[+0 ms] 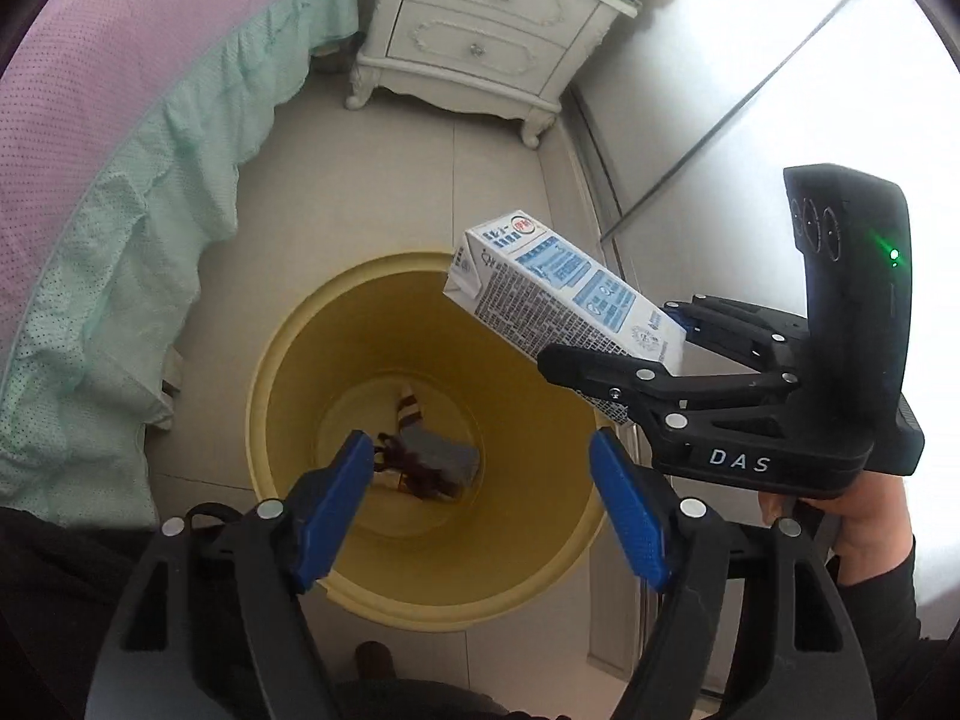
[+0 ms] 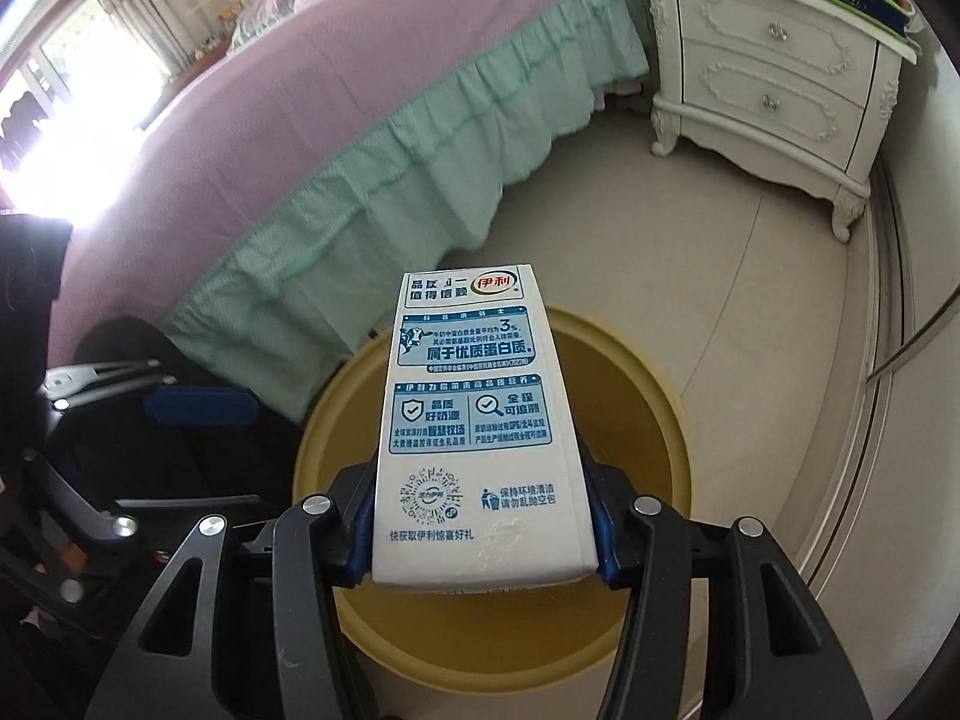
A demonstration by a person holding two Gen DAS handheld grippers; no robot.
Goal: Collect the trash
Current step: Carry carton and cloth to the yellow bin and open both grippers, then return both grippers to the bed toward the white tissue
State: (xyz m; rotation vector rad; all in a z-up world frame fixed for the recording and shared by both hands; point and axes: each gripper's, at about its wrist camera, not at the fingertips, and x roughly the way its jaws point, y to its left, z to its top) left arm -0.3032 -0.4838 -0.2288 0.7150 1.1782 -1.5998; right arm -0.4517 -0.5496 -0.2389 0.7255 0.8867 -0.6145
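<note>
The jaws of the right gripper [image 2: 480,546] are pinched on the lower end of a white and blue milk carton [image 2: 474,426], whose sides are pressed by the blue pads [image 2: 603,546]; the jaws of the left gripper [image 1: 480,510] are spread, with nothing seen between them. In the right wrist view the carton is seen at the centre of the frame, held in the air and slanted over the open mouth of a yellow trash bin [image 2: 648,372]; in the left wrist view it is shown at the middle right, with its free end hanging above the bin's upper right rim. At the bottom of the bin some dark wrappers [image 1: 420,456] are seen already lying. The step in hand is judged to be the drop of the carton into the bin. It would be done well if the carton were brought further over the middle of the opening before the pinch is released, since its far end is near the rim and could catch there and tip outward; a release with the free end pointed downward would let it slide in cleanly. The bin stands on a pale tiled floor [image 2: 690,240], just beside a bed [image 2: 270,90] with a lilac cover and mint frill at the left of the frame. A white nightstand [image 2: 774,72] is seen at the upper right, well apart from the bin.
</note>
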